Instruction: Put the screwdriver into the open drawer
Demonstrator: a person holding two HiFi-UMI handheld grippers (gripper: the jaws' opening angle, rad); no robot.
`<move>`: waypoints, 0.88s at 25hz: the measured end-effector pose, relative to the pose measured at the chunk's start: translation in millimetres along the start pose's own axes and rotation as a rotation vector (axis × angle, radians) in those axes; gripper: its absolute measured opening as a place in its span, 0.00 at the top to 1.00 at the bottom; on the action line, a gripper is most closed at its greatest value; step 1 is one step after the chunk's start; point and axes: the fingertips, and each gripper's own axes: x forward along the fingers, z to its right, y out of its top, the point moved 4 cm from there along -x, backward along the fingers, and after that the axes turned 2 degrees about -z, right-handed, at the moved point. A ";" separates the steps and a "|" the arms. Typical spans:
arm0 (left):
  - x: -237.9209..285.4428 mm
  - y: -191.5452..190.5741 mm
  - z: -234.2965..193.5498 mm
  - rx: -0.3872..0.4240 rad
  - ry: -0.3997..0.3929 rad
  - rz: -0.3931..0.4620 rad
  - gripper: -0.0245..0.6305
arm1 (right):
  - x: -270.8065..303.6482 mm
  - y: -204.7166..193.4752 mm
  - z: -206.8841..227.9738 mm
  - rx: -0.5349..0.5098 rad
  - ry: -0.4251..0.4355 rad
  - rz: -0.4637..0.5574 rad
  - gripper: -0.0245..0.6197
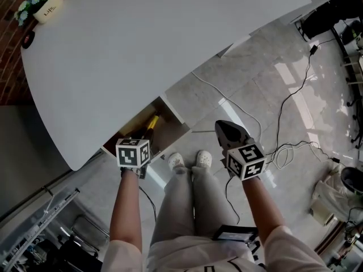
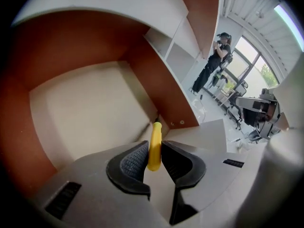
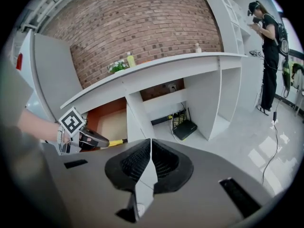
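Left gripper: is pinching the yellow handle of the screwdriver between its pads, pointing steeply down.
Screwdriver: is hanging, tip first, over the open drawer, seemingly above its floor.
Right gripper: is idling, jaws pressed together, empty.
Doing it well: lowering close to the pale floor, clear of the brown walls, before letting go.
Writing: the flowerpot is showing print too small to read.

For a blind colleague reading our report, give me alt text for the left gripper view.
The left gripper has its jaws shut on the yellow handle of a screwdriver, pointing into the open drawer with its pale floor and reddish-brown walls. At right, a person stands far off by large windows.
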 end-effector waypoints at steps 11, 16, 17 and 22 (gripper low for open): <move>18.4 -15.5 -3.2 -0.015 0.010 -0.208 0.83 | -3.8 -10.5 15.5 0.036 -0.043 -0.030 0.93; 6.5 -16.4 -3.8 -0.022 0.075 -0.185 0.78 | -13.1 -13.9 21.9 0.042 -0.058 -0.066 0.93; 3.1 -16.1 -2.2 -0.029 0.083 -0.174 0.78 | -15.1 -14.2 23.3 0.045 -0.064 -0.075 0.93; -16.6 -18.0 9.9 -0.048 0.101 -0.130 0.77 | -28.6 -12.7 22.7 0.042 -0.073 -0.106 0.93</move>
